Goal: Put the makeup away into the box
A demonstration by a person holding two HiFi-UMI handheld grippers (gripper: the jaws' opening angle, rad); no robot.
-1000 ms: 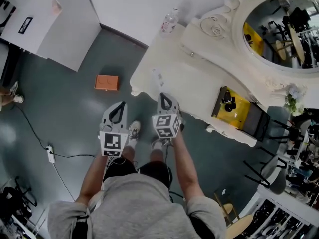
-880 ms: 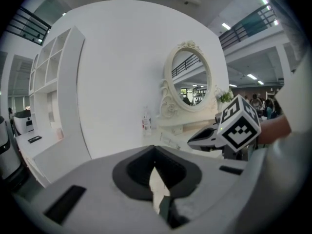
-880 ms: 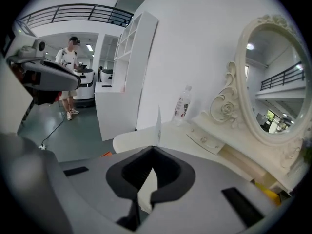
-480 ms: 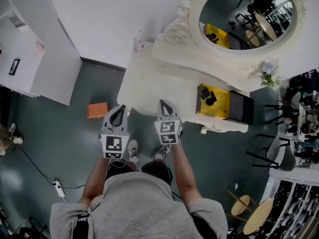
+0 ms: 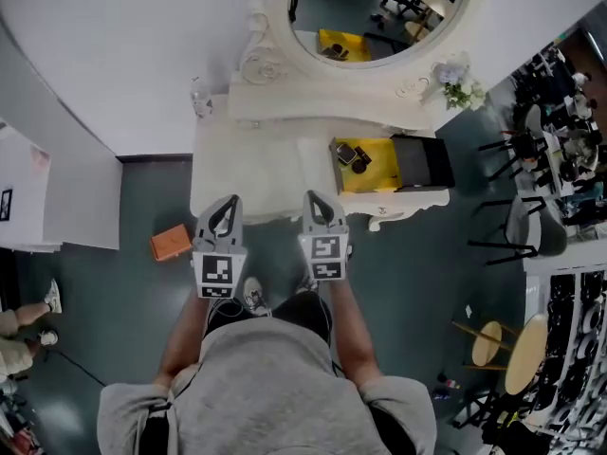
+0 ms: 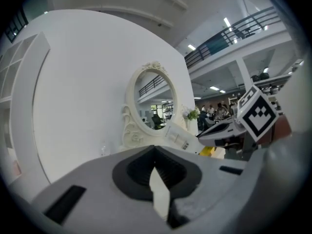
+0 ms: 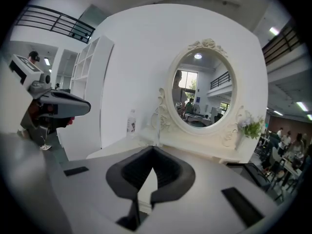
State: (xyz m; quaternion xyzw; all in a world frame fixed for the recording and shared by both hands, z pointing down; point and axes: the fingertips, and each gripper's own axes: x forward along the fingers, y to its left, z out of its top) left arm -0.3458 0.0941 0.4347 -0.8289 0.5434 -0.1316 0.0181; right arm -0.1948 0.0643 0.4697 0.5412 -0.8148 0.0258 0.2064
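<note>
A person in a grey shirt (image 5: 261,387) stands at the near side of a cream-white carved dressing table (image 5: 247,173), holding both tongs out level over its near edge. The left gripper (image 5: 230,202) and the right gripper (image 5: 312,197) sit side by side, apart from each other, and neither touches the table. In the left gripper view the two jaws meet at their tips with nothing gripped between them; in the right gripper view the jaws are likewise pressed together and empty. The yellow open box (image 5: 379,171) rests on the right part of the tabletop, well to the right of and beyond the right gripper, with its black lid (image 5: 422,164) folded out flat on its right side. A few small dark makeup items (image 5: 353,155) lie inside the box at its left end; they are too small to tell apart. An oval mirror in a white ornate frame (image 5: 379,8) stands at the far edge of the table, a clear plastic bottle (image 5: 200,98) at the far left corner, and a small spray of pale flowers (image 5: 458,81) at the far right. An orange rectangular box (image 5: 171,243) lies on the grey-green floor (image 5: 123,292) to the left of the table
</note>
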